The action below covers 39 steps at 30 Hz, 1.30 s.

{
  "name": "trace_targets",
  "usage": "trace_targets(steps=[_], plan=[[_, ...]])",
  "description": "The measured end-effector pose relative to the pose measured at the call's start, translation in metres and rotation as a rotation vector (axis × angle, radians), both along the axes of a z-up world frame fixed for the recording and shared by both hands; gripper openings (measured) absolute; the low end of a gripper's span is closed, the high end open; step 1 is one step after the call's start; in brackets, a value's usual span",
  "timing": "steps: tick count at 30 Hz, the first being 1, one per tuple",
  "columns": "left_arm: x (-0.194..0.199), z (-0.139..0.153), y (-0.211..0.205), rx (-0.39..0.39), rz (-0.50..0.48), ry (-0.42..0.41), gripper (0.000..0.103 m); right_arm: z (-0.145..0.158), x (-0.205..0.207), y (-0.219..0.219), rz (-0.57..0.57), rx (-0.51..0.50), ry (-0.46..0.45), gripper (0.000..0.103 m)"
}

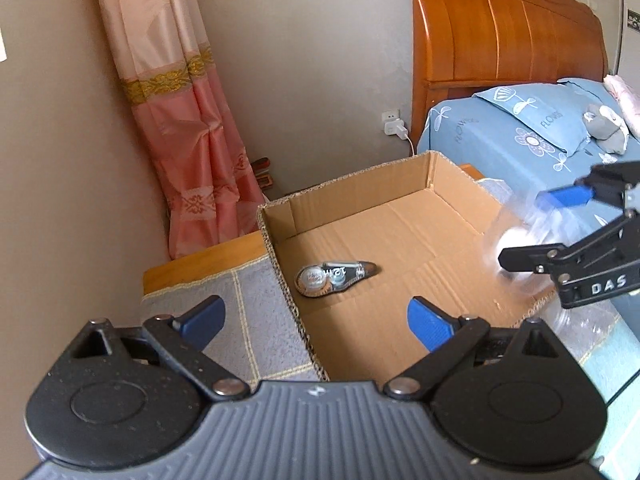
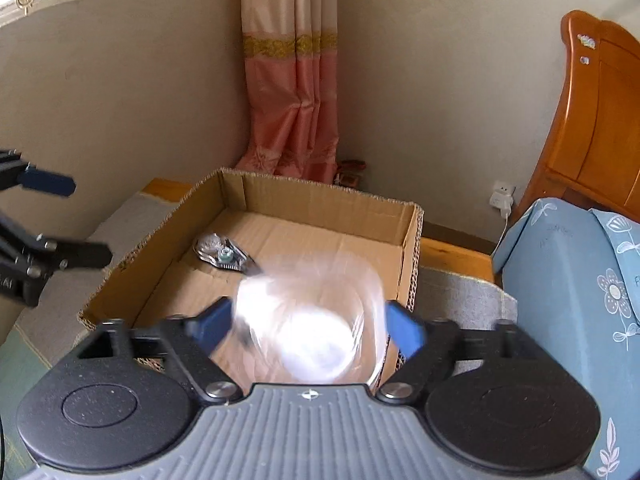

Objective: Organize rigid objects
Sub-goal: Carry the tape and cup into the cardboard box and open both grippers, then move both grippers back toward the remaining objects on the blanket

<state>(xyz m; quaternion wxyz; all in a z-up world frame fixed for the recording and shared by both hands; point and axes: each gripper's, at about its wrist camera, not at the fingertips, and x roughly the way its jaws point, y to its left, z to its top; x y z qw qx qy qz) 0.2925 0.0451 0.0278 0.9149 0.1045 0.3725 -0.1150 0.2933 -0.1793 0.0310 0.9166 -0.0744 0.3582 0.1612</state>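
A blurred clear container [image 2: 316, 320] is clamped in the right claw [image 2: 308, 326] above the cardboard box [image 2: 332, 200]; the left claw [image 1: 316, 320] is held apart, empty.

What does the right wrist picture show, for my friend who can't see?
The right tool holds a blurry clear plastic container over an open cardboard box. A correction tape dispenser lies inside the box, and the left tool waits open beside it.

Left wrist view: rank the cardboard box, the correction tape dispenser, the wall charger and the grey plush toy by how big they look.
1. Cardboard box, by far the largest.
2. Correction tape dispenser and grey plush toy look about alike; the toy lies farther off on the bed, so I will not rank them.
3. Wall charger, smallest, though also distant.
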Motion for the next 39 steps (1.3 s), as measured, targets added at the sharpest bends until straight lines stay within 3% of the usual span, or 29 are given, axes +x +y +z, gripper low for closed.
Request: trace_targets(steps=[2, 7, 14, 18, 27, 34, 39], plan=[[-0.006, 0.001, 0.003, -0.002, -0.001, -0.002, 0.097, 0.005, -0.008, 0.000, 0.006, 0.016, -0.025, 0.103], [-0.020, 0.003, 0.004, -0.008, -0.004, 0.003, 0.098, 0.020, -0.029, 0.002, 0.006, -0.007, -0.068, 0.103], [-0.056, 0.002, -0.002, 0.014, 0.001, -0.032, 0.098, 0.022, -0.066, -0.002, -0.001, 0.014, -0.057, 0.103], [-0.080, -0.003, -0.005, 0.014, 0.005, -0.049, 0.100, 0.007, -0.089, -0.002, -0.026, 0.010, -0.039, 0.103], [-0.125, -0.032, -0.015, 0.092, 0.047, -0.093, 0.101, -0.042, -0.140, 0.009, -0.115, 0.033, 0.047, 0.103], [-0.153, -0.050, 0.004, 0.028, 0.139, -0.097, 0.101, -0.064, -0.161, 0.025, -0.179, 0.042, 0.090, 0.103], [-0.163, -0.056, 0.009, 0.013, 0.144, -0.087, 0.101, -0.075, -0.157, 0.031, -0.266, 0.032, 0.102, 0.103]])
